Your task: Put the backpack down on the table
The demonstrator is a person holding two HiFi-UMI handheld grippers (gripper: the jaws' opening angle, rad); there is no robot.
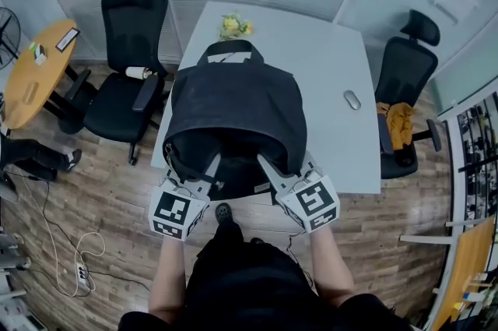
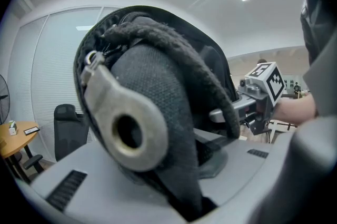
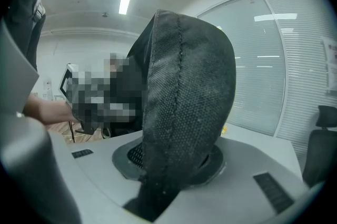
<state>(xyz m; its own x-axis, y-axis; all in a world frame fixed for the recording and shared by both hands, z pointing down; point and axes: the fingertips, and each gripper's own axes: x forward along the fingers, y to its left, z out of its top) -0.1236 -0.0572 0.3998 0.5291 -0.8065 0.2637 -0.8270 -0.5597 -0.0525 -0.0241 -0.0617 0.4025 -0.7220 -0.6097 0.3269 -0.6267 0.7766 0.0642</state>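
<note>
A black backpack hangs between my two grippers over the near half of the white table; whether its bottom touches the tabletop I cannot tell. My left gripper is shut on the bag's padded near-left edge, beside a grey metal zipper pull. My right gripper is shut on the near-right fabric edge. In the left gripper view the pinch is at the bottom and the right gripper shows beyond the bag. In the right gripper view the fabric runs down into the pinch.
Yellow flowers lie at the table's far end and a grey mouse at its right. Black chairs stand left and right, the right one with a yellow cloth. A round wooden table is far left; a power strip lies on the floor.
</note>
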